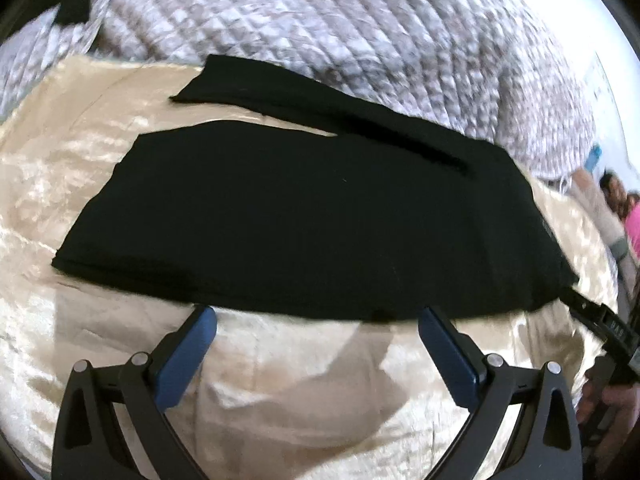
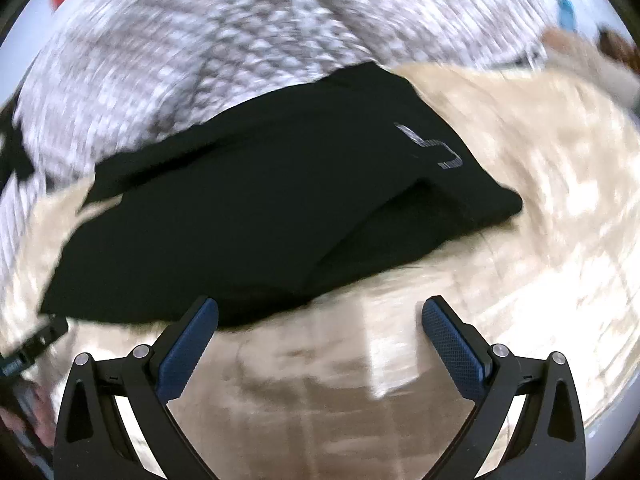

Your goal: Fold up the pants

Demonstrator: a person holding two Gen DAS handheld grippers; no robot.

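Black pants (image 1: pixel 288 216) lie flat on a shiny beige cloth (image 1: pixel 300 380), with the legs running off to the left and a gap between them at the far side. My left gripper (image 1: pixel 318 320) is open and empty, its blue fingertips just at the near edge of the pants. In the right wrist view the same pants (image 2: pixel 260 208) show a small silver logo (image 2: pixel 432 146) near the waist end. My right gripper (image 2: pixel 320 312) is open and empty just short of the near edge. The right gripper also shows at the edge of the left wrist view (image 1: pixel 600 320).
A grey-and-white quilted blanket (image 1: pixel 320 20) lies behind the pants, also in the right wrist view (image 2: pixel 200 40). The beige cloth (image 2: pixel 520 200) spreads to the right and the front. A person in pink (image 1: pixel 632 220) is at the far right.
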